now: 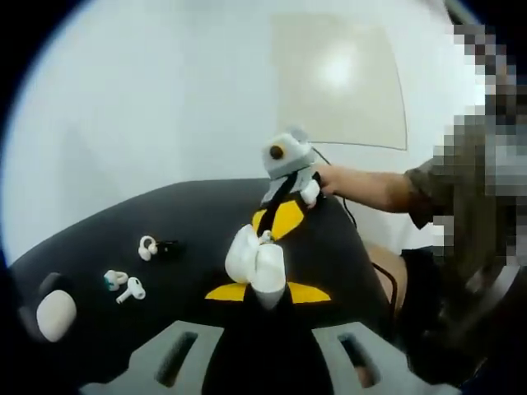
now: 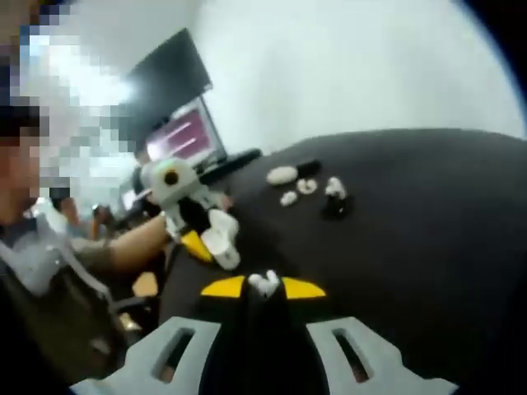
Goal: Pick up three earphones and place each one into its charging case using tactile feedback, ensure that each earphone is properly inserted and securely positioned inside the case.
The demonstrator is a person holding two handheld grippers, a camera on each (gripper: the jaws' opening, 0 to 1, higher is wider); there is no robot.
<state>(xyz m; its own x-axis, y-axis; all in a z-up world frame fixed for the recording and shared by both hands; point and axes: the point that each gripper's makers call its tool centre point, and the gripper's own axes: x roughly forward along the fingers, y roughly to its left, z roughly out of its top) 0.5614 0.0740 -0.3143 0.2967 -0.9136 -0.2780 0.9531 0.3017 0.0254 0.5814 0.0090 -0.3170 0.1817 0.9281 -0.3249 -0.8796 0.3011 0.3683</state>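
My left gripper (image 1: pixel 268 293) is shut on an open white charging case (image 1: pixel 255 262) and holds it above the black table (image 1: pixel 198 210). From the upper right, my right gripper (image 1: pixel 278 224) brings a small white earphone (image 1: pixel 266 238) to the top of the case. In the right gripper view, the right gripper (image 2: pixel 263 290) pinches that earphone (image 2: pixel 263 282), and the left gripper (image 2: pixel 202 234) holds the case (image 2: pixel 222 237) just to its left. Loose on the table lie a hooked earphone (image 1: pixel 148 247), a teal-tipped one (image 1: pixel 114 278) and a stemmed white one (image 1: pixel 132 290).
A white oval case (image 1: pixel 56 315) lies at the table's near left and a small black case (image 1: pixel 170 247) beside the hooked earphone. In the right gripper view a monitor (image 2: pixel 177 123) stands past the table's far edge. A person's hand (image 1: pixel 362 185) grips the right gripper.
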